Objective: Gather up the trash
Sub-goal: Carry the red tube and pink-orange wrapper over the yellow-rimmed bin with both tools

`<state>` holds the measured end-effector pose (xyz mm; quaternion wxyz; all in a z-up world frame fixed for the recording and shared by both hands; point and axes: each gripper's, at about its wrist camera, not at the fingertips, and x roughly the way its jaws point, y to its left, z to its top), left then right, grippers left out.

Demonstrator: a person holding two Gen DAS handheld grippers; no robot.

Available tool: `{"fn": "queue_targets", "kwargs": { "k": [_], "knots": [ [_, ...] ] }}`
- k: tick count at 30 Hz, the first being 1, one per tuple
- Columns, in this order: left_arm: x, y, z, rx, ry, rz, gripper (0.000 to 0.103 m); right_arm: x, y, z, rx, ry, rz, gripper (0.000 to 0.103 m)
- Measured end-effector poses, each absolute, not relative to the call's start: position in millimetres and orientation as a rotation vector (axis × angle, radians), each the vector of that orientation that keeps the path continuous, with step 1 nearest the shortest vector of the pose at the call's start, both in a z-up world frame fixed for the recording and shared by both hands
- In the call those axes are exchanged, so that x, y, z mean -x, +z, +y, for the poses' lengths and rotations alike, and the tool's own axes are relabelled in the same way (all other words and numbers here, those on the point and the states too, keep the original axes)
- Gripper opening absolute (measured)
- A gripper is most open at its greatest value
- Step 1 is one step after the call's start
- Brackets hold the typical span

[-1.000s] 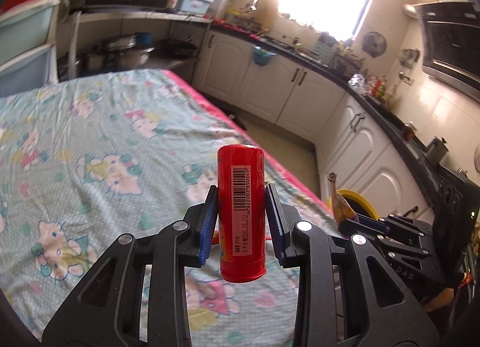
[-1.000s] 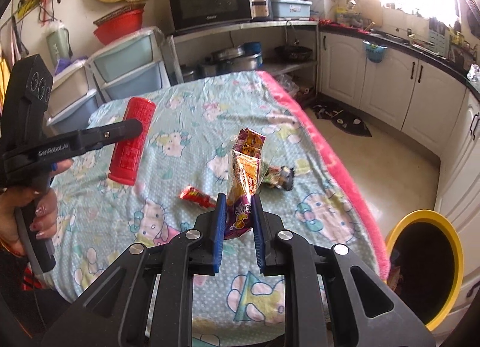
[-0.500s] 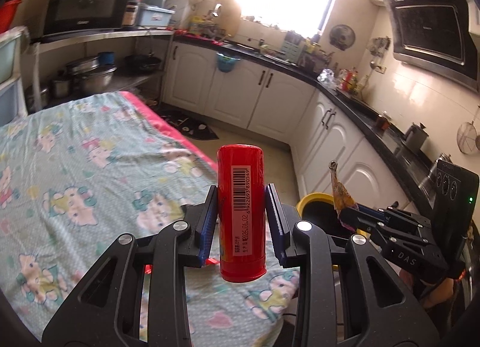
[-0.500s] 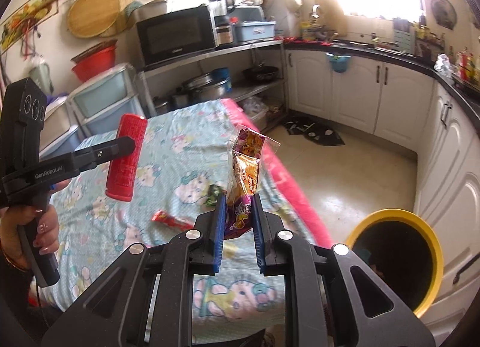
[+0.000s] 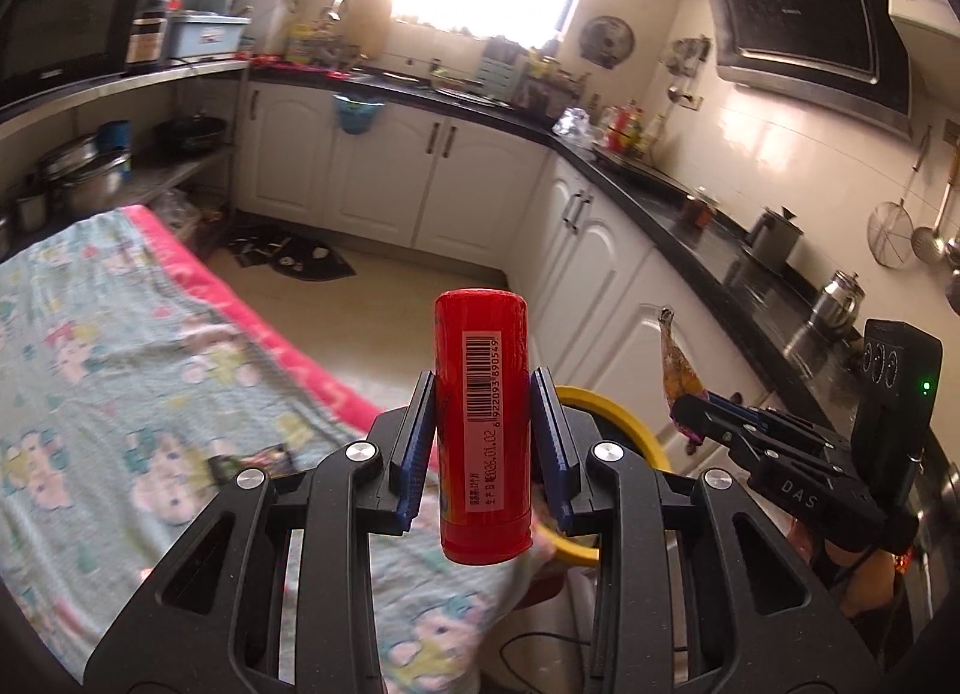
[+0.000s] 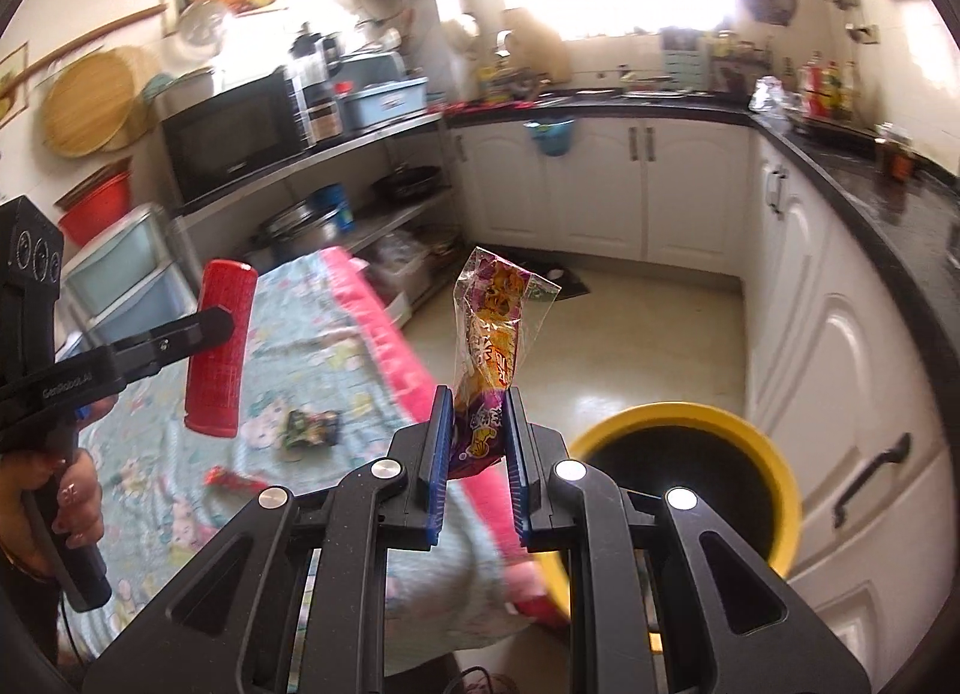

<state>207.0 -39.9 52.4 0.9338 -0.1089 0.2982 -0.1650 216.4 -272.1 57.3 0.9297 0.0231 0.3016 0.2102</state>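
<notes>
We hold a red can point(image 5: 483, 424) clamped upright in our left tongs point(image 5: 483, 442) and a snack wrapper point(image 6: 489, 358) pinched in our right tongs point(image 6: 478, 454), near the yellow bin point(image 6: 774, 490). Nothing is dropped yet; two wrappers point(image 6: 312, 427) remain on the table point(image 6: 150, 484).

Bin point(image 6: 774, 454) right of table point(image 6: 336, 346), wrappers point(image 6: 312, 427) on table (cabinets point(image 6: 600, 190) behind)
</notes>
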Motion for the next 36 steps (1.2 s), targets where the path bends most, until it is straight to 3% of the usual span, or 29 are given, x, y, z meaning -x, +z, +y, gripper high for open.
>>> {"fn": "queue_targets", "kwargs": {
  "k": [16,36],
  "knots": [
    [-266,24,-136,0.176,-0.485,0.700,0.025,-233,31,-358,-0.141,0.214,0.634,0.017],
    [-334,-45,-195,0.162,-0.563,0.870,0.025,-262,-41,-385,-0.213,0.123,0.795,0.019]
  ]
}}
